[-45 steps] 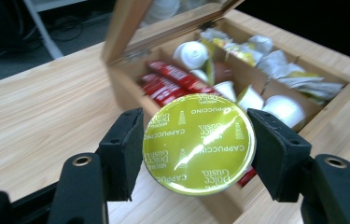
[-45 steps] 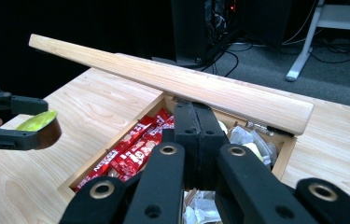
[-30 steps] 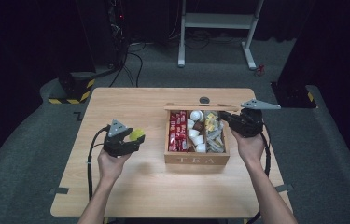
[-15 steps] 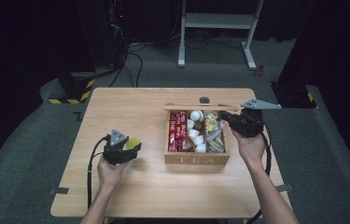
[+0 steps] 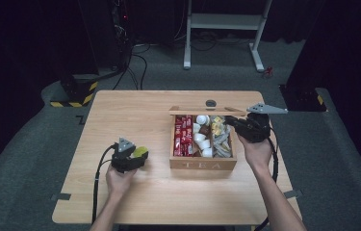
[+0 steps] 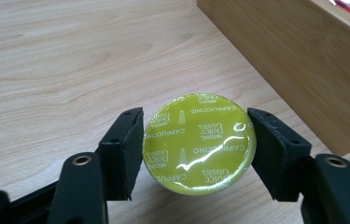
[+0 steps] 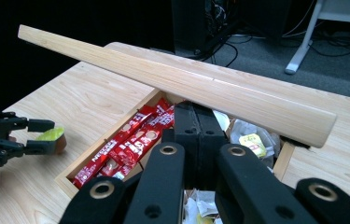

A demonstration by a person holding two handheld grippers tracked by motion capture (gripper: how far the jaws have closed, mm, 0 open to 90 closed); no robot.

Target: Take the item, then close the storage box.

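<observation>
The capsule's [image 6: 199, 143] body lies hidden under its green foil lid. The tea box [image 6: 303, 60] is cut off by the frame's top and right edges. Behind the right gripper's [image 7: 194, 122] closed jaws, the box's middle compartment is hidden, and whether they pinch anything cannot be told.

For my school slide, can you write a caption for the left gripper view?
Left claw holding a green cappuccino capsule above the wooden table, beside the tea box.
</observation>
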